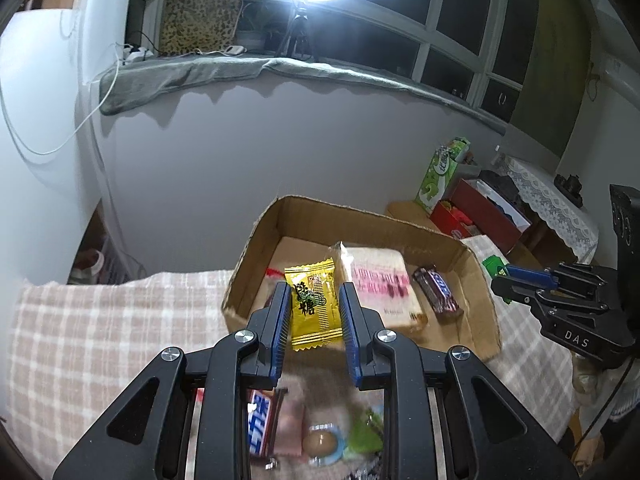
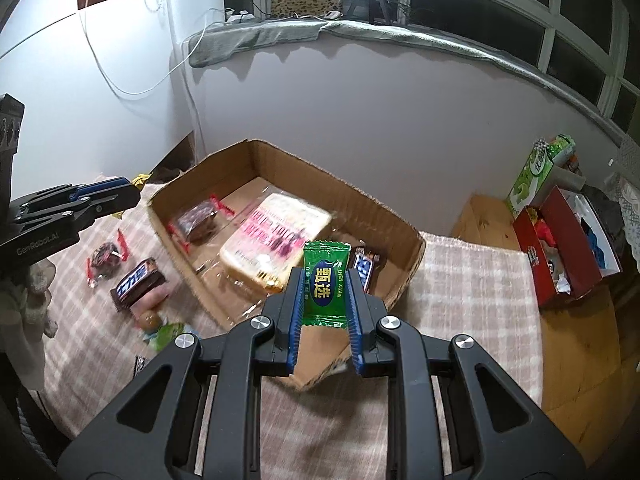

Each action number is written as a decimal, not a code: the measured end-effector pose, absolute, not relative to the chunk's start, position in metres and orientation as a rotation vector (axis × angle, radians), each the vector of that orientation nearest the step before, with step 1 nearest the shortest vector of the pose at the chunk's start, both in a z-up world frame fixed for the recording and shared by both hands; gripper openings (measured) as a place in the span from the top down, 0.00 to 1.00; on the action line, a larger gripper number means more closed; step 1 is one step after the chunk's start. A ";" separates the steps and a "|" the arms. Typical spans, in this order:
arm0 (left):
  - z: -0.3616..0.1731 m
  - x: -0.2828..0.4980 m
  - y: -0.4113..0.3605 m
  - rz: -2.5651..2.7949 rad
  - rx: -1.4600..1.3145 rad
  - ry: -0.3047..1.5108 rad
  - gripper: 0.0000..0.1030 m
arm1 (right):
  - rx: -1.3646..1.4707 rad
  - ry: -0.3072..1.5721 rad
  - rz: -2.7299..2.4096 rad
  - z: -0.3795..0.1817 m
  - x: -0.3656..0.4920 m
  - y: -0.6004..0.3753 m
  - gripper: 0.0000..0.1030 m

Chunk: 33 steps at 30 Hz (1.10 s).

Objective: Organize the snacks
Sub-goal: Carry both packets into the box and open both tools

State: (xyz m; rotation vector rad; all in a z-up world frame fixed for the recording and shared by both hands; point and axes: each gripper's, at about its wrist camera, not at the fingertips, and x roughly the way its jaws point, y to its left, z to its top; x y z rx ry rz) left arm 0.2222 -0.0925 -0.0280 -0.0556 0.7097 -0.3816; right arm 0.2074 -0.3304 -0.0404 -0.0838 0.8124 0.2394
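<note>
My left gripper [image 1: 314, 309] pinches yellow candy packet [image 1: 313, 305] above cardboard box [image 2: 352, 196]. My right gripper [image 2: 324, 295] pinches green candy packet [image 2: 325, 283] at box's near wall. Box holds bread pack [image 2: 276, 240], 1 Snickers bar [image 2: 366, 266], 1 red-wrapped cake [image 2: 198, 222].

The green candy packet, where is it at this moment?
In the right wrist view, the green candy packet is clamped upright in the right gripper, at the near wall of the cardboard box.
</note>
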 end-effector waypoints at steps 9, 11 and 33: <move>-0.046 0.252 -0.106 -0.387 -0.047 0.753 0.78 | -0.067 0.851 0.227 -0.055 0.237 -0.340 0.80; -0.049 0.256 -0.108 -0.386 -0.043 0.762 0.78 | -0.062 0.858 0.226 -0.059 0.242 -0.343 0.80; -0.048 0.258 -0.100 -0.360 -0.062 0.769 0.50 | -0.081 0.802 0.214 -0.051 0.233 -0.337 0.21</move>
